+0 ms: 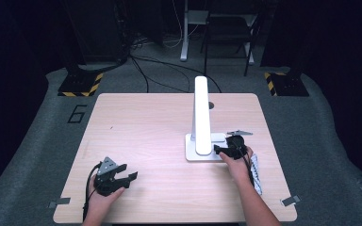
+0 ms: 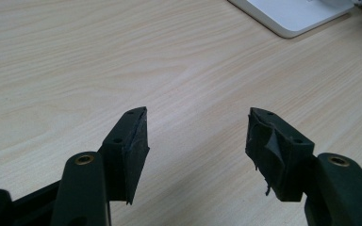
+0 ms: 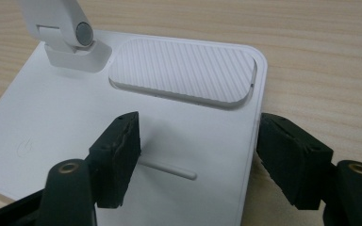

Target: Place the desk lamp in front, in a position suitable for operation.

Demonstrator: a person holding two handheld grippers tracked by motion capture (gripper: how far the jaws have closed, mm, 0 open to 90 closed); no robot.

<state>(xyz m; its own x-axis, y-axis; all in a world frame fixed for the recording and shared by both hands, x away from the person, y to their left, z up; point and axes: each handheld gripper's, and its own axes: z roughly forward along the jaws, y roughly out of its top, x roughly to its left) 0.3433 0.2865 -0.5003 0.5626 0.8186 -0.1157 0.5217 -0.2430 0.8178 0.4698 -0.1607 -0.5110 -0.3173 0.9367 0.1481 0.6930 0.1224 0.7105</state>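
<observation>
A white desk lamp stands right of the table's middle, its flat base (image 1: 195,153) on the wood and its arm (image 1: 201,108) folded upright. My right gripper (image 1: 220,149) hovers at the base's right side, open. In the right gripper view one jaw of the right gripper (image 3: 198,150) is over the white base (image 3: 66,122) and the other is past its edge over the table, with nothing pinched. A ribbed pad (image 3: 184,70) and the arm's hinge (image 3: 70,37) lie ahead. My left gripper (image 1: 128,179) rests near the front left, open over bare wood (image 2: 198,141).
A small grey metal piece (image 1: 239,133) lies just behind the right gripper. A patterned strip (image 1: 256,174) runs beside the right forearm. The table (image 1: 136,122) has a dark round hole (image 1: 211,105) behind the lamp. Grey tabs (image 1: 59,203) (image 1: 290,201) mark the front corners.
</observation>
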